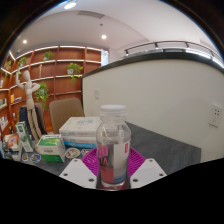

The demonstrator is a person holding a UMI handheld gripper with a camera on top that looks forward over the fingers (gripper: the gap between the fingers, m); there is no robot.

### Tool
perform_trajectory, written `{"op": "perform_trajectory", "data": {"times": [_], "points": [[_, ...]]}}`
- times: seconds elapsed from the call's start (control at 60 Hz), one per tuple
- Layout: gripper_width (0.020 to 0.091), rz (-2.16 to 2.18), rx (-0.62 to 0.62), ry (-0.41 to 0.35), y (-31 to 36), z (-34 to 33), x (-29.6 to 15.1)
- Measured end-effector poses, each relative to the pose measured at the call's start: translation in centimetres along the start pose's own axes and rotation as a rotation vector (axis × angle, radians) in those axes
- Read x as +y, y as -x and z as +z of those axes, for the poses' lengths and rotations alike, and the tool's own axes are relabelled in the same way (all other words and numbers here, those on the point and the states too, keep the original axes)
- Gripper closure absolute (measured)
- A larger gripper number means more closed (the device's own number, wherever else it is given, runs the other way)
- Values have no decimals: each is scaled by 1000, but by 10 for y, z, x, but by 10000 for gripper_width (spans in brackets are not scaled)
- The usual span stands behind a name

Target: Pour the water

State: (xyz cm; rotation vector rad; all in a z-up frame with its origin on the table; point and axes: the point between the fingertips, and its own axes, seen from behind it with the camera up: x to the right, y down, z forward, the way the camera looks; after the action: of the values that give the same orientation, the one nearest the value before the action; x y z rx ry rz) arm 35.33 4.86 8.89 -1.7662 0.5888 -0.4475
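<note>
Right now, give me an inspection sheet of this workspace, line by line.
Surface: dark grey table, bare to the bottle's right.
Job's things: clear bottle with a white cap, upright between the fingers; no cup or other vessel to pour into seen.
Clutter: tissue box left of the bottle, green packet beside it, small items further left, too small to name.
Grippers: gripper shut on the bottle, pink pads at both its sides.
Cables: nothing seen.
Surroundings: white partition behind the table with a wall socket, wooden shelves with plants, a wooden mannequin and a chair at the left.
</note>
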Motion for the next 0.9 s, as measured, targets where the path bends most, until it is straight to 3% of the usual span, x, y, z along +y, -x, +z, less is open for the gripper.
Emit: {"op": "perform_trajectory", "data": {"times": [0.083, 0.267, 0.367, 0.4, 0.567, 0.9], "points": [[723, -15, -2, -15, 0, 0, 1], [587, -9, 7, -21, -1, -2, 5], [385, -23, 1, 55, -3, -3, 32], [350, -23, -16, 58, -1, -5, 36], [296, -1, -144, 50, 21, -49, 44], [296, -71, -304, 15, 31, -200, 16]]}}
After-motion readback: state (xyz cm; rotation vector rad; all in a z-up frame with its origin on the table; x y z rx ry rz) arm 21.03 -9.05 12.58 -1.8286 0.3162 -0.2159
